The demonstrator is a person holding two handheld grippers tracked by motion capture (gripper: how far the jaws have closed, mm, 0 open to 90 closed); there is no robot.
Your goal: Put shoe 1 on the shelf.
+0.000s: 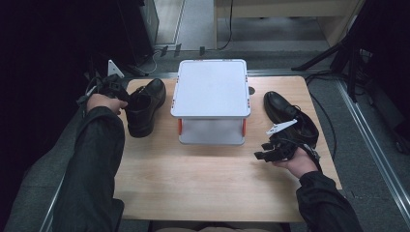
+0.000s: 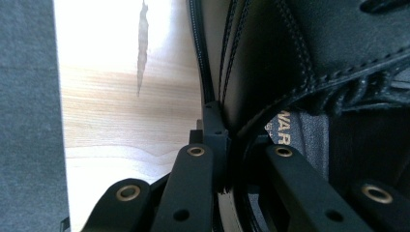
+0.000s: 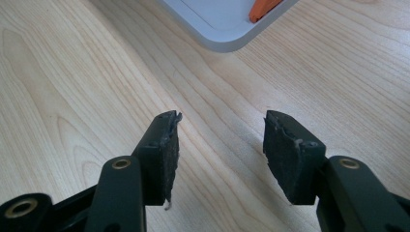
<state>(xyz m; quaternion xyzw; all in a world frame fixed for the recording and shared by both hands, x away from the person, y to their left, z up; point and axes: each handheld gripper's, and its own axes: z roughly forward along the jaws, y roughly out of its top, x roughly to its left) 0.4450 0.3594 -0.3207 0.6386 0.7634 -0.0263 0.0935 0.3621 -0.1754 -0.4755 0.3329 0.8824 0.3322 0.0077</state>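
A black leather shoe [image 1: 145,104] lies left of a white two-level stand [image 1: 211,87]. My left gripper [image 1: 123,99] is shut on its heel collar. In the left gripper view one jaw is outside the collar and the other inside the shoe [image 2: 300,63], with the left gripper [image 2: 227,130] pinching the leather. A second black shoe [image 1: 285,113] lies right of the stand. My right gripper [image 1: 261,151] hovers in front of that shoe, apart from it. In the right gripper view the right gripper [image 3: 220,140] stands open over bare wood, nothing between its pads.
The wooden table [image 1: 193,179] has bare room in front of the stand. The stand's lower tray corner [image 3: 227,24] and an orange post [image 3: 263,7] lie just beyond my right jaws. Grey floor and cables surround the table; the table's left edge [image 2: 60,145] is close.
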